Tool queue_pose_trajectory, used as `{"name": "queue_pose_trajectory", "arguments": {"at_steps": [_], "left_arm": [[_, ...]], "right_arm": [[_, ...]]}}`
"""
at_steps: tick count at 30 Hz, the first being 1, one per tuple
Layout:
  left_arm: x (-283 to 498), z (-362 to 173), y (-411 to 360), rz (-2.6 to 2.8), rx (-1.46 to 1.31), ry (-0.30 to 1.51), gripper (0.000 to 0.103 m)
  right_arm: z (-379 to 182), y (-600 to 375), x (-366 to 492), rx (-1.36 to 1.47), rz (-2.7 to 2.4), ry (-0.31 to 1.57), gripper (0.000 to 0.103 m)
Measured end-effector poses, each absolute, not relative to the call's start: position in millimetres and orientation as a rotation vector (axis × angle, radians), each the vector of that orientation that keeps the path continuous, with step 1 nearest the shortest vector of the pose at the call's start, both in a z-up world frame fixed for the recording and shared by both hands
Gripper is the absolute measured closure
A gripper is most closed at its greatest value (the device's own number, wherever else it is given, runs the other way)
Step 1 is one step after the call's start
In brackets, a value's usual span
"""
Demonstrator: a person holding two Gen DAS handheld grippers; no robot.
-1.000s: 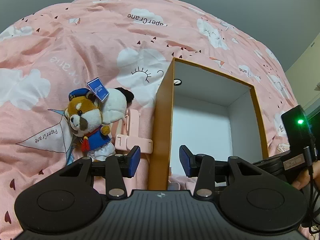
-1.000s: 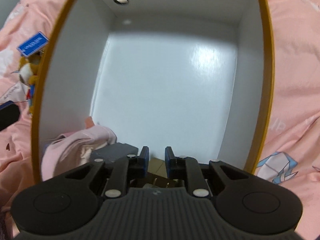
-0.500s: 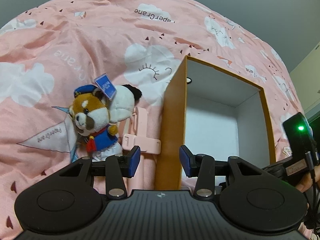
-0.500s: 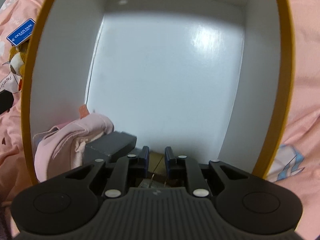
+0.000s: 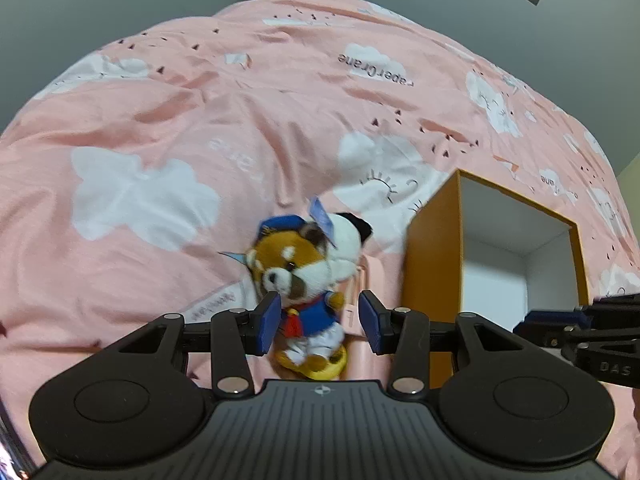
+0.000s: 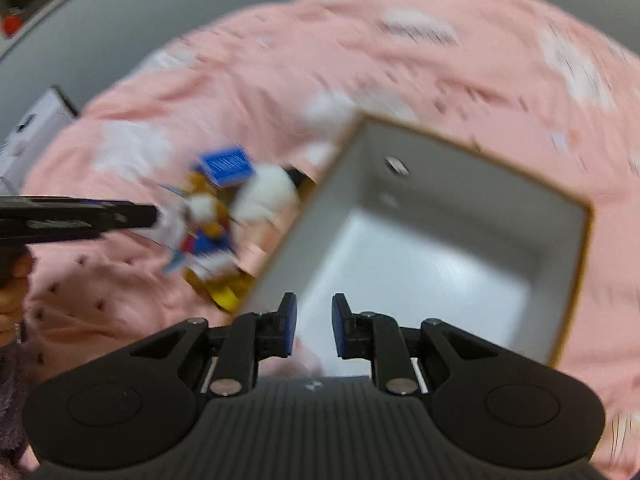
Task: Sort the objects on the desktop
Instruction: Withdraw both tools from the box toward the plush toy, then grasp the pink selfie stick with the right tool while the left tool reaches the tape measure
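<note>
Two claws angled down, left claw (image 5: 318,326) over plush toy (image 5: 298,276)

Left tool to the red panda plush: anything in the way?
Nothing visible. The left tool is open, and the red panda plush lies on the pink bedspread straight ahead, framed between its fingers. The orange box sits off to the right; the right tool is over the box.

A bed under a pink cloud-print duvet (image 5: 168,128) carries a red-panda plush (image 5: 298,280) at six o'clock and an orange-rimmed white box (image 5: 434,256) at four o'clock.
</note>
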State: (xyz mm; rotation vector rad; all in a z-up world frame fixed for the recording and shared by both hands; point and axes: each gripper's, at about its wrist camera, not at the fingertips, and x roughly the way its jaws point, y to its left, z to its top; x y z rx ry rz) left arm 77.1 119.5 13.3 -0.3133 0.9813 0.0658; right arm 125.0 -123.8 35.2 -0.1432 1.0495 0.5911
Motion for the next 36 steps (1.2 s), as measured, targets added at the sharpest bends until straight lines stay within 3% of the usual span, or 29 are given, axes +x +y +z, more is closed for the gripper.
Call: {"name": "queue_pose_trajectory", "arguments": {"at_steps": [13,21,33,36], "left_arm": [[75,-24,118,0.045,-0.29,1.042,0.049],[82,-36,123,0.048,-0.299,1.092,0.049],[73,-58,139,0.045,-0.34,1.13,0.049],[72,-62,139,0.025,-0.348,1.139,0.049]], "right_arm": [[30,-54,143,-0.204,0.673,0.987,0.078],[11,-1,187,-0.355,0.668,1.196,0.077],[-52,45,215,-0.572,0.514,1.367,0.075],[-65,50,219,-0.591,0.471,1.411,0.071]]}}
